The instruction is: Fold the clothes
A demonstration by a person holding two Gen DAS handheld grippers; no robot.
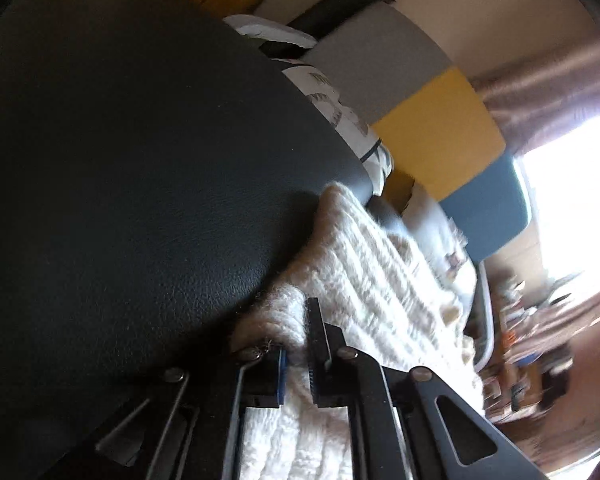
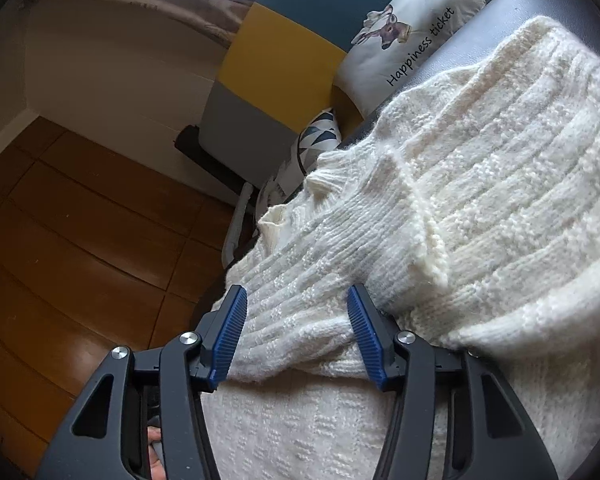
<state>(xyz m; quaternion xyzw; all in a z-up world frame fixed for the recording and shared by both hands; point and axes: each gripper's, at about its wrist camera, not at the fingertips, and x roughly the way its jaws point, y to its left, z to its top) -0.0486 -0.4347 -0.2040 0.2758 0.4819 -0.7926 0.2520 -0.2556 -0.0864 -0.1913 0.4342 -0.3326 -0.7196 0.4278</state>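
Sweater (image 2: 480,200) lies spread on the dark table (image 1: 120,152). Left gripper (image 1: 298,354) is clamped on a bunched knit edge, pinched between its pads. Right gripper (image 2: 298,336) stands apart, a sleeve fold lying between its fingers, ungripped. Step looks like gathering for a fold; next, the right likely must close, then both lift and carry over together.
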